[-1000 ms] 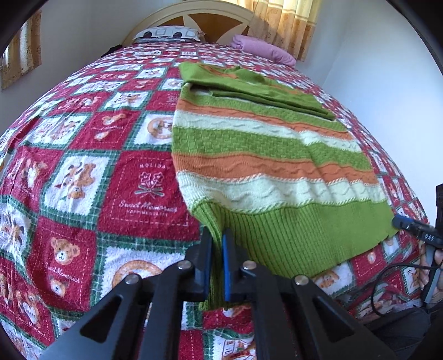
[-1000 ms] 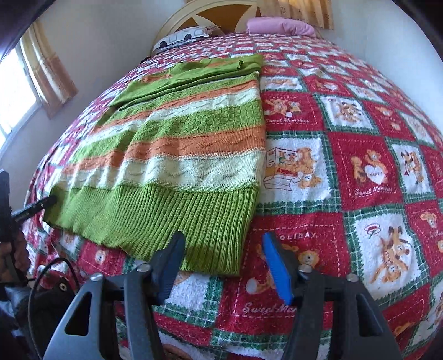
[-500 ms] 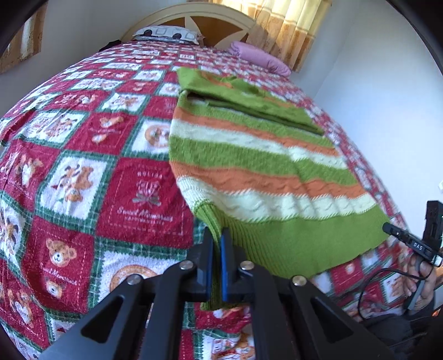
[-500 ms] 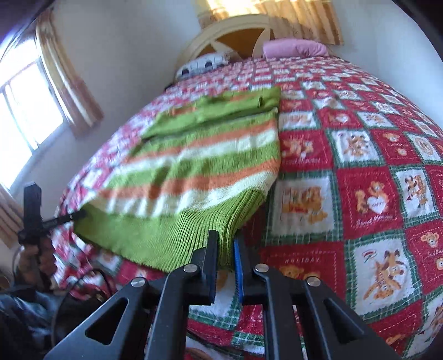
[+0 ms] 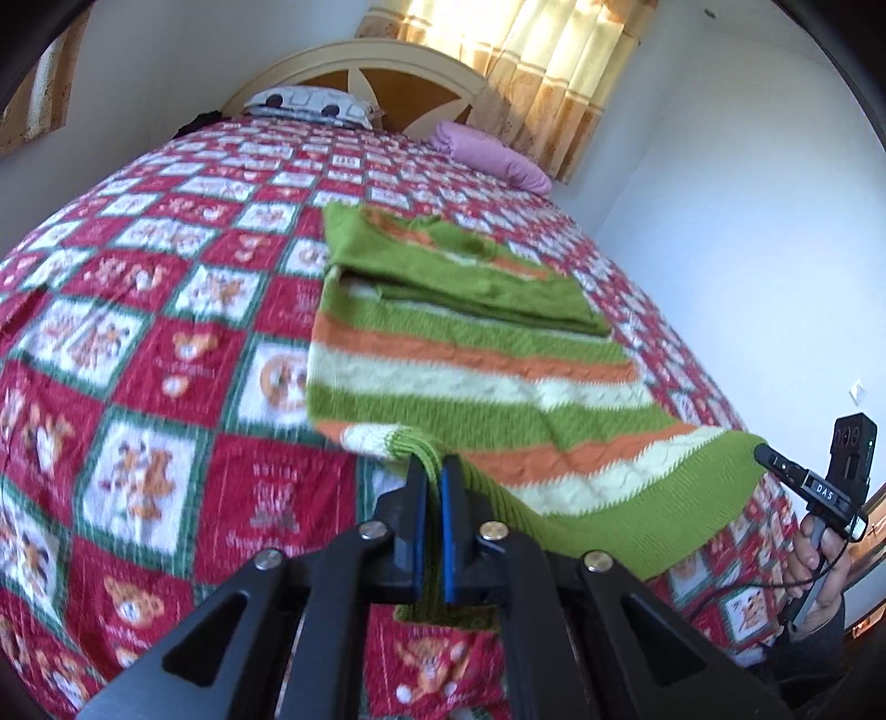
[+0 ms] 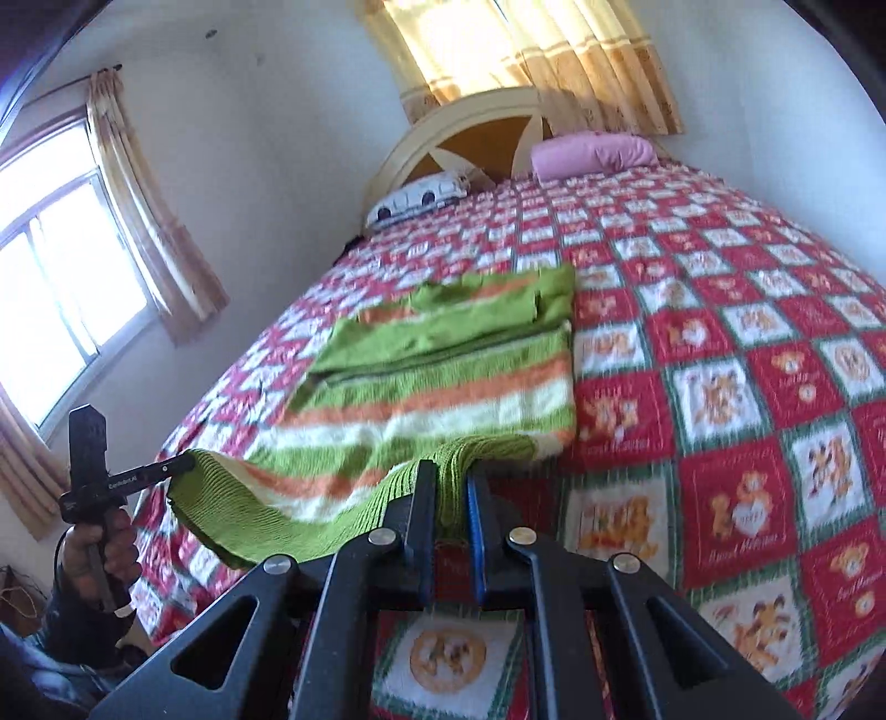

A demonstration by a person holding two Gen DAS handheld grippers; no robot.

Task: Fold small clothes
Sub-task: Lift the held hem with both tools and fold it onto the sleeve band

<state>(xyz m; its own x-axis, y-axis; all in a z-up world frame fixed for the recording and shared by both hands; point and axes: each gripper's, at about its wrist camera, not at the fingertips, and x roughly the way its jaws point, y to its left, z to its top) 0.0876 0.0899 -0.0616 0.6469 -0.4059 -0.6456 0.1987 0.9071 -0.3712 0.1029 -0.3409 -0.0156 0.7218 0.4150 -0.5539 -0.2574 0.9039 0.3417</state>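
A striped sweater [image 5: 476, 382] lay on a bed, on top of a red, green and white quilt [image 5: 155, 343] with teddy bears on its squares. The sweater had bands of green, orange and cream, and a wide green ribbed edge at the near end. Its far part lay flat on the quilt, with the green sleeves folded across it. The near edge was lifted up off the bed and hung in a soft curve between the two tools. The left tool [image 5: 434, 493] was pinched shut on one corner of the green ribbed edge, and a bit of the knit stuck out above its blue pads. The right tool [image 6: 451, 498] was pinched shut on the other corner of that same edge, with bunched green knit squeezed between its pads. In the left wrist view the right tool showed far off to the side, with a hand [image 5: 819, 559] around its handle and the edge of the sweater at its tip. In the right wrist view the left tool showed the same way on the other side, held by a hand [image 6: 102, 548]. At the head of the bed stood a cream and brown headboard [image 6: 476, 127]. A white pillow with dark spots [image 5: 310, 102] and a pink pillow [image 6: 592, 152] lay in front of it. Yellow curtains [image 6: 531, 50] hung behind the headboard, and a window [image 6: 61, 299] let in bright light on one wall.
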